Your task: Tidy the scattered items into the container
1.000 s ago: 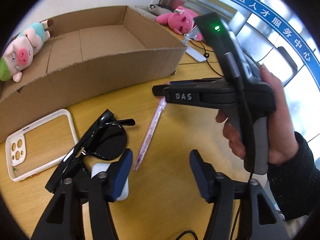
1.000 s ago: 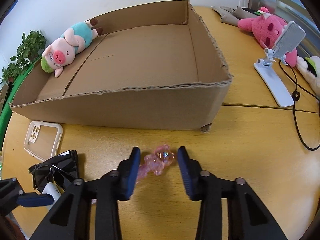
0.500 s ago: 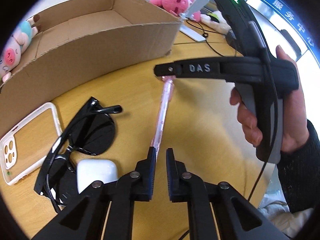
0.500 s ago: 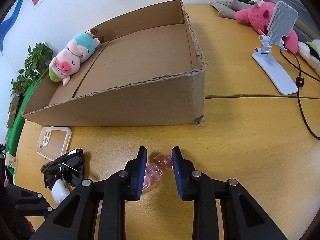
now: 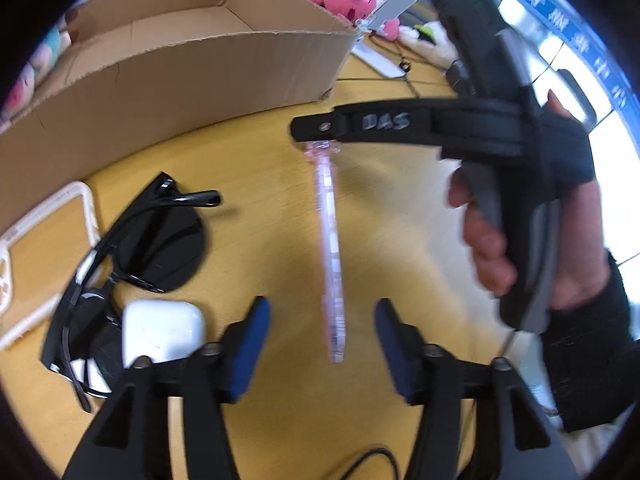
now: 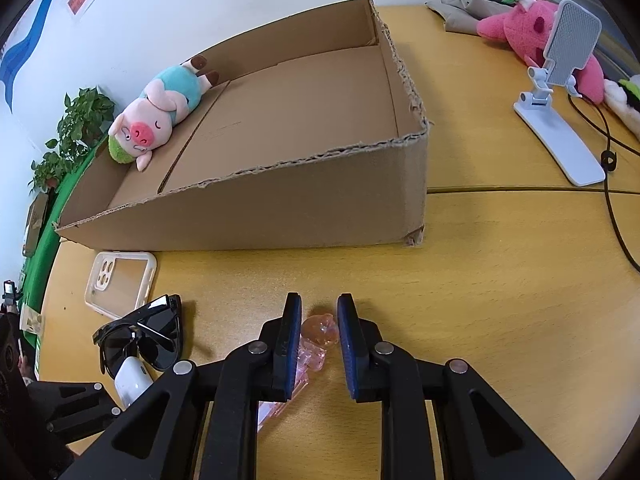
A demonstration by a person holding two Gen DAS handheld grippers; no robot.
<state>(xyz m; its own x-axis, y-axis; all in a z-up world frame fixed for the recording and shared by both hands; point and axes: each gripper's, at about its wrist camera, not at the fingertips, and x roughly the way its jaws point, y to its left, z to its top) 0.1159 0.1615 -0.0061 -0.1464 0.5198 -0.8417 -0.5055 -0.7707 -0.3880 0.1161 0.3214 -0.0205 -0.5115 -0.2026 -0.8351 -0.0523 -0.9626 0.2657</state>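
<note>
Sunglasses with a glossy black frame (image 5: 148, 240) lie folded at nine o'clock in our left wrist view, partly over a white earbud case (image 5: 162, 330), with a clear white-rimmed phone case (image 5: 86, 216) beyond them at ten. At twelve stands the long corrugated cardboard box (image 6: 288, 204), its near wall cut low, a pink plush pig in a teal shirt (image 6: 160, 114) already lying in its far left corner.

Our left gripper (image 5: 320, 332) has just been opening; its blue pads now stand well apart on either side of the tail of the translucent pink pen (image 5: 330, 248), pressing on nothing. That pen lies on the yellow wooden table (image 6: 500, 280), running toward twelve.

Our right gripper (image 6: 319, 344) has just been closing over the pen's bulbous pink cap, and the left pad looks to touch it while a sliver of gap shows at the right pad, so we judge the grip unfinished. To do this well we should finish the squeeze squarely on the cap, keep the left gripper clear, lift with the barrel level, and carry it over the low front wall.
</note>
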